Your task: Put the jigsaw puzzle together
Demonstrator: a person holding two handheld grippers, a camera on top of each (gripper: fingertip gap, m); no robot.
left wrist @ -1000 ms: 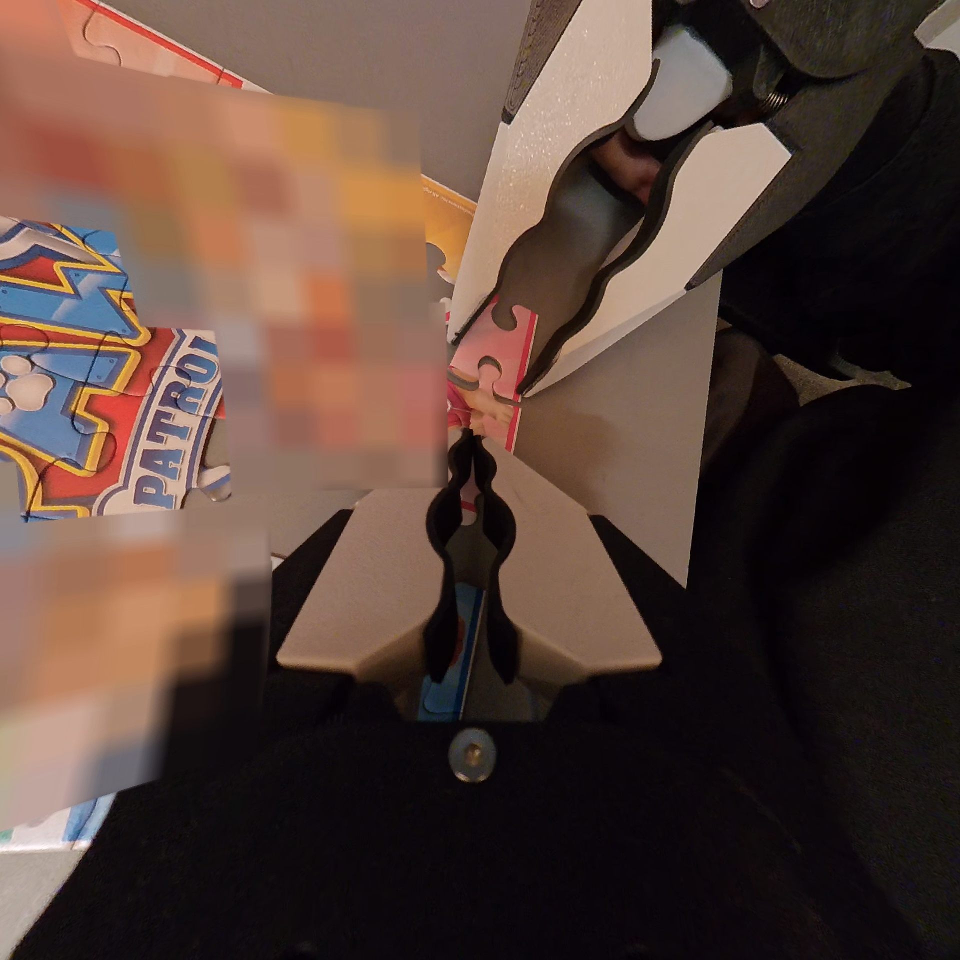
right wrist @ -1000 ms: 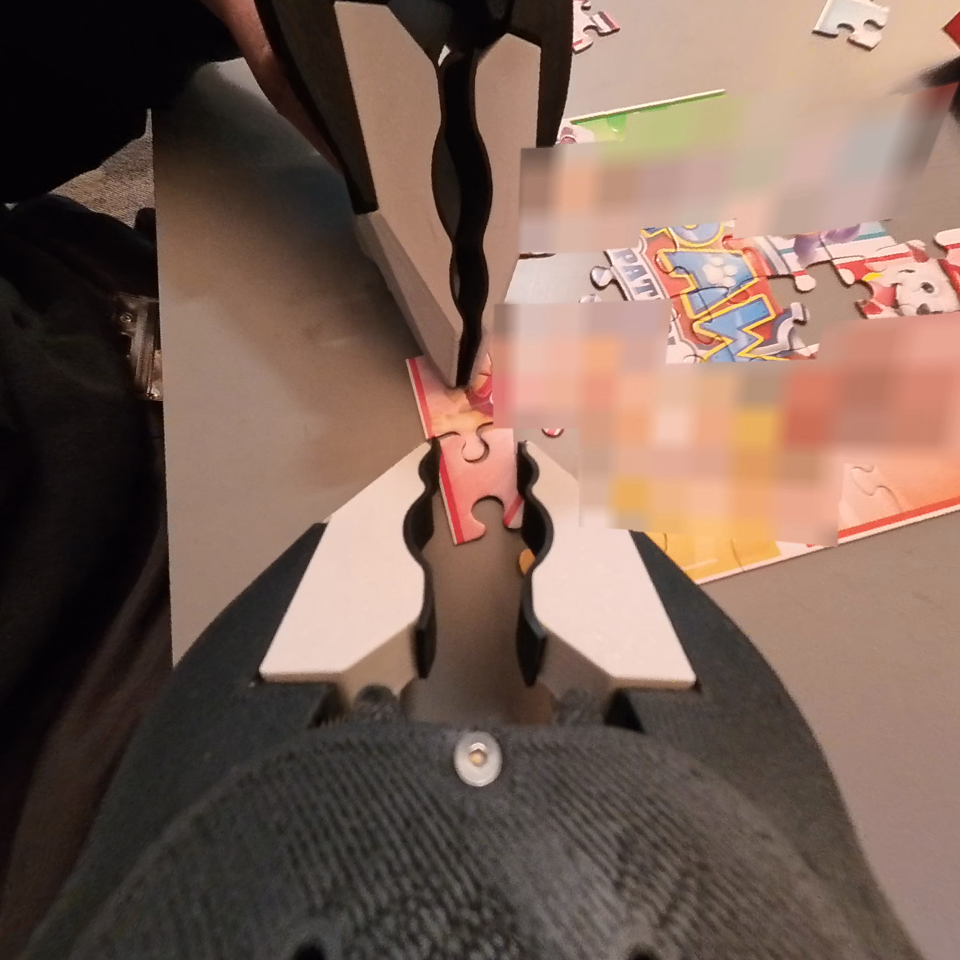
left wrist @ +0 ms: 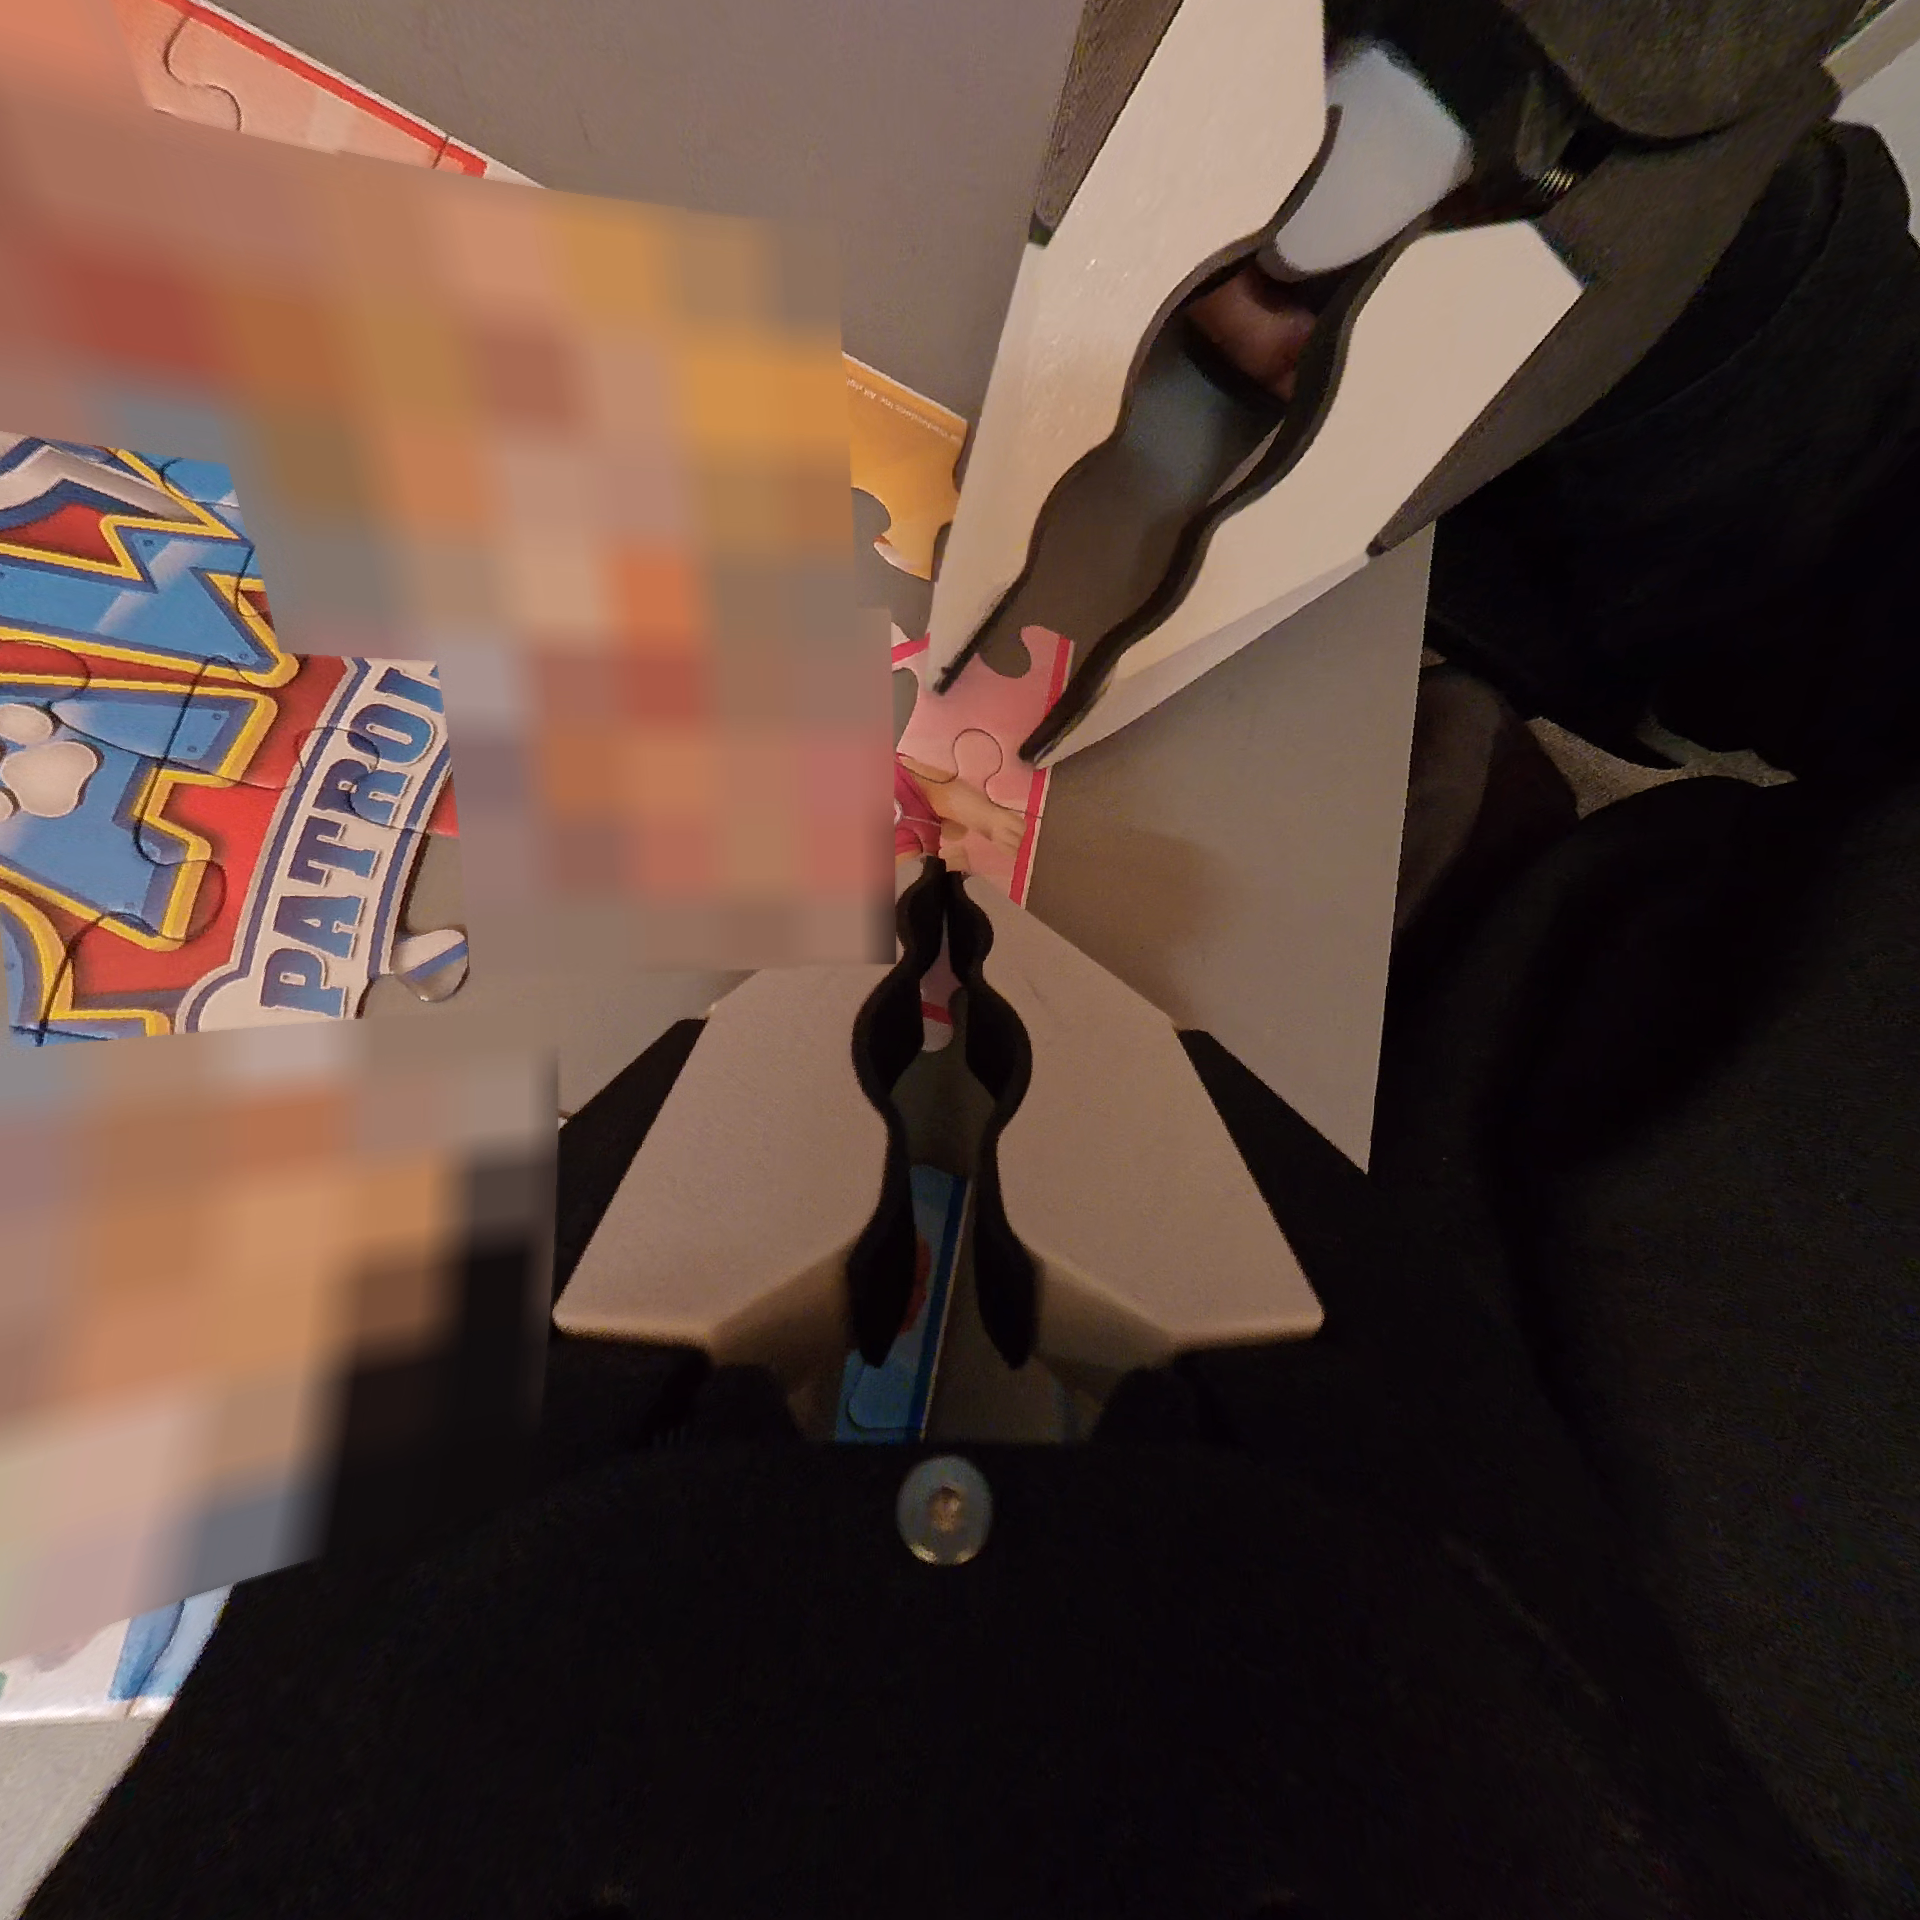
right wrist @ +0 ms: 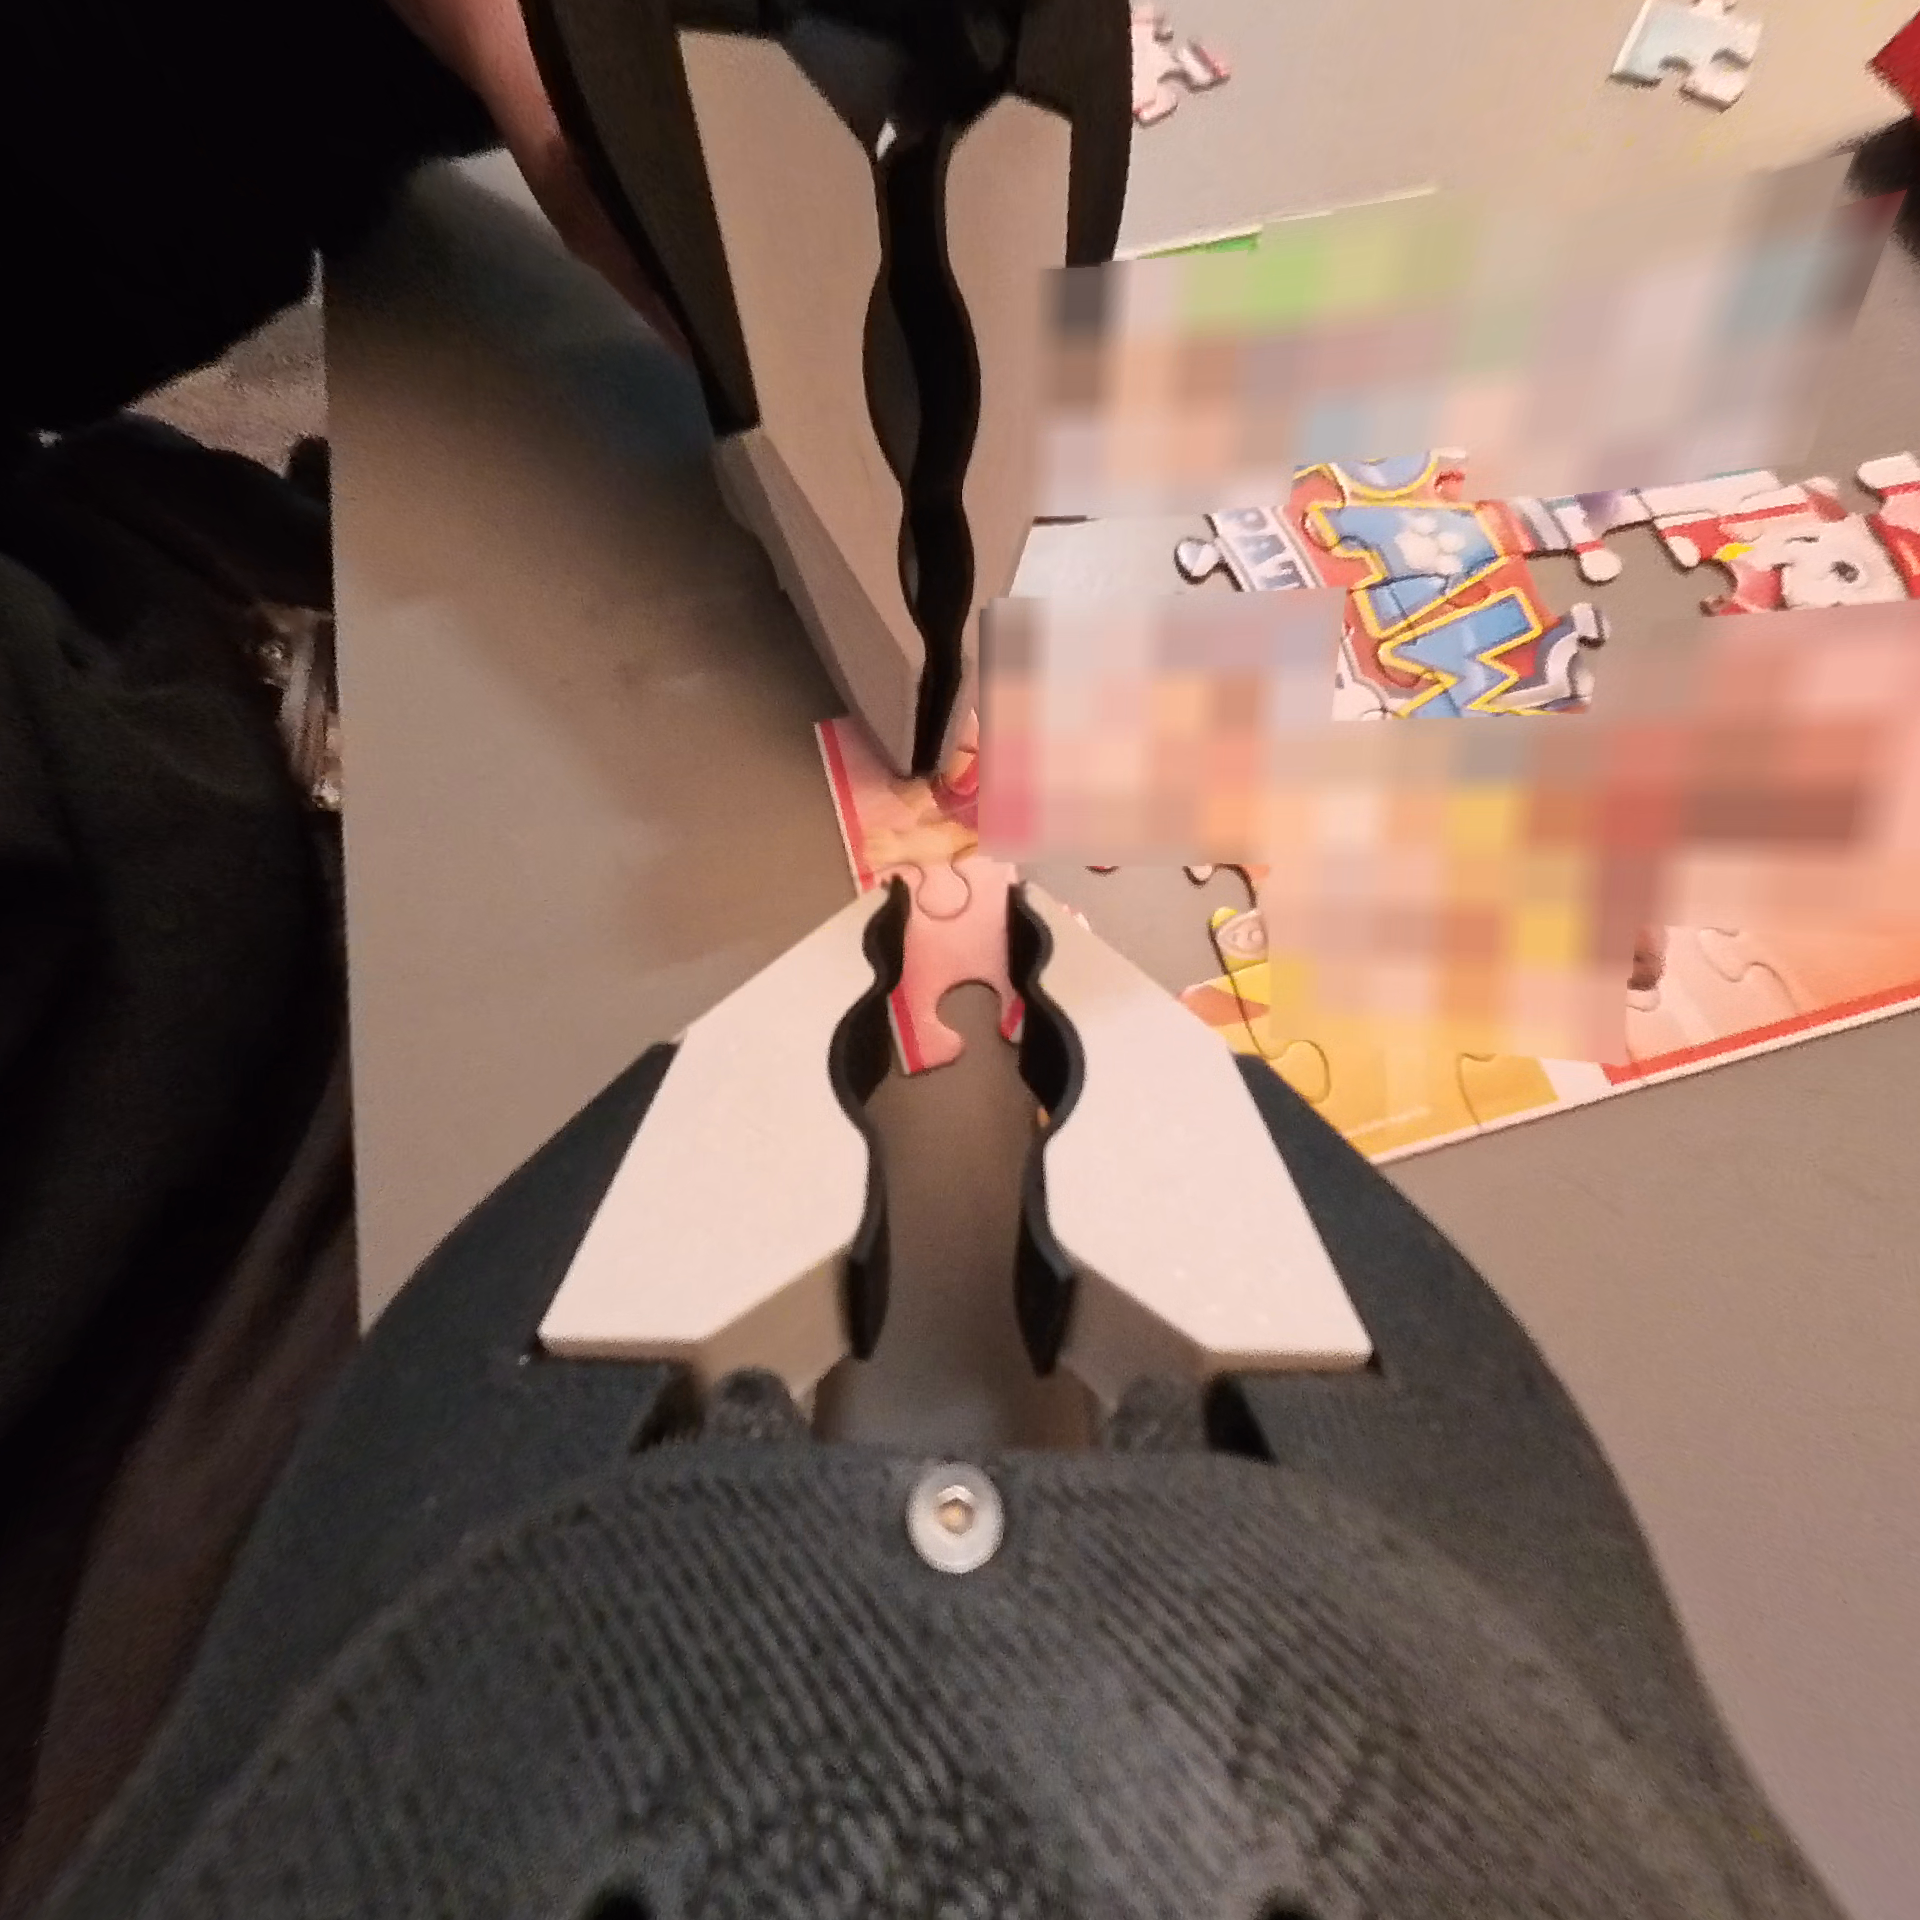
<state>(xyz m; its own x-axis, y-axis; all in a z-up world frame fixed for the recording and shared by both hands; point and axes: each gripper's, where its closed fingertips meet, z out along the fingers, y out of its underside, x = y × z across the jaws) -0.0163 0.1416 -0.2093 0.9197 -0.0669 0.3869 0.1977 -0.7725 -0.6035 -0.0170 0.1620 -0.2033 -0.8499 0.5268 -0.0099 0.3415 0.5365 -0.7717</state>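
Note:
A partly built picture puzzle lies on a grey table. My right gripper is open. Its fingertips stand low over a pink piece with a red border at the puzzle's near corner, and the piece's edges run under them. The left wrist view shows this gripper over the same piece. My left gripper is shut, with nothing seen between its pads. Its tip rests on the adjoining pink edge piece. It also shows in the right wrist view, coming down from above.
The table's edge runs close to the left of both grippers, with a person's dark clothing beyond it. Loose pieces lie at the far side. The puzzle's yellow lower edge lies to the right. Less than 4 cm separates the two grippers' tips. The partly built picture puzzle lies around 11 centimeters away from my right fingertips. Seen from the left wrist view as well.
My right gripper's jaws have narrowed over the pink piece. My left gripper stays shut with its tip on the adjoining piece.

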